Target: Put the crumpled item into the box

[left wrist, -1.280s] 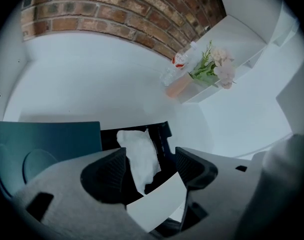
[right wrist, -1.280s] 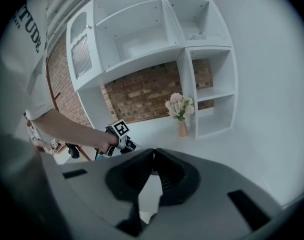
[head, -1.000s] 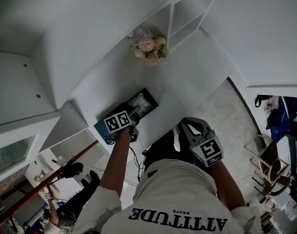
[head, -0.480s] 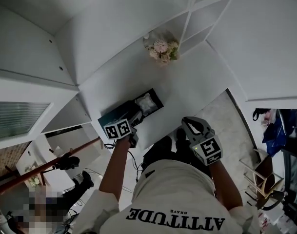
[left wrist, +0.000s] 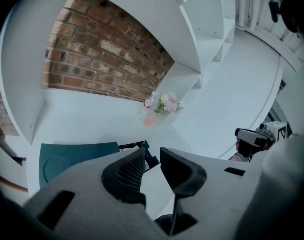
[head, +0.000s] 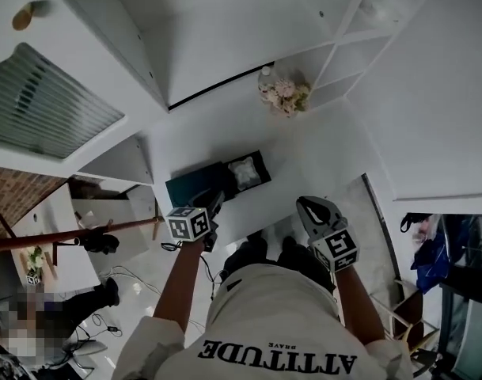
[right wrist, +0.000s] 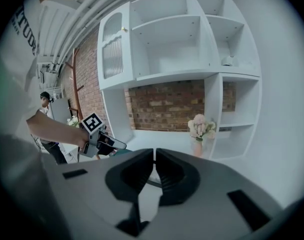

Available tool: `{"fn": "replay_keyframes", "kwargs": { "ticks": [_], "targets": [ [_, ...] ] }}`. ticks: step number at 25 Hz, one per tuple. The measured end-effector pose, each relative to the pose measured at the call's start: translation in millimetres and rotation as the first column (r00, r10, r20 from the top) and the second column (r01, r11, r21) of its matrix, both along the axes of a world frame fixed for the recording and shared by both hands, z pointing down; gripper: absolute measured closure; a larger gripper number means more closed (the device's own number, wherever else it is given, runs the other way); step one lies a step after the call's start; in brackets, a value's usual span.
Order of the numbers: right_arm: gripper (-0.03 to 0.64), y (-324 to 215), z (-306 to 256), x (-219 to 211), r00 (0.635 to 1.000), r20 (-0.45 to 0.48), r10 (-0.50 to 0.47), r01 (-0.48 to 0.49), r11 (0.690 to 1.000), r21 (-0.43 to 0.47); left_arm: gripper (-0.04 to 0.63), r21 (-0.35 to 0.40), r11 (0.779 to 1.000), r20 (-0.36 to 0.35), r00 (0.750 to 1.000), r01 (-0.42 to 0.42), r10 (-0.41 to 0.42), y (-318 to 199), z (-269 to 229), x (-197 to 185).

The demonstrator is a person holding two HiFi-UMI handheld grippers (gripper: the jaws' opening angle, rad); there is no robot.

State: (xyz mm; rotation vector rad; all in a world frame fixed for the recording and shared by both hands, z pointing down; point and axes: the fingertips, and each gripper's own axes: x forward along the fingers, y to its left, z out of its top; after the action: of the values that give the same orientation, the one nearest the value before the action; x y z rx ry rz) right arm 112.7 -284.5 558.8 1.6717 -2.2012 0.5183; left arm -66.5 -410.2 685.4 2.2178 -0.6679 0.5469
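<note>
Drawn back from over the box (head: 199, 182), the left tool (head: 216, 203) now hangs at the near edge of the desk (head: 304, 153); its jaws have just been closing and stand partly apart with nothing between them. The pale crumpled item (head: 244, 172) appears to lie inside the box's right end, though it shows small in the head view; the right tool (head: 307, 205), jaws all but together and empty, hangs to the right by the same edge.

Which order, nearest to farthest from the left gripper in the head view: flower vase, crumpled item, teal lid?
From the left gripper, whose empty jaws have just been closing:
1. teal lid, just ahead of it.
2. crumpled item, in the box, ahead and right.
3. flower vase, far back by the shelves.
</note>
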Motion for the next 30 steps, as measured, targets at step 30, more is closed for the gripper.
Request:
{"fn": "replay_keyframes", "kwargs": {
  "ticks": [30],
  "targets": [
    [0.580,124,-31,68,0.960,0.060,-0.275,0.266,0.957,0.118,0.569,0.424,0.831,-0.044,0.924,0.361,-0.379,215,-124,-22]
  ]
}}
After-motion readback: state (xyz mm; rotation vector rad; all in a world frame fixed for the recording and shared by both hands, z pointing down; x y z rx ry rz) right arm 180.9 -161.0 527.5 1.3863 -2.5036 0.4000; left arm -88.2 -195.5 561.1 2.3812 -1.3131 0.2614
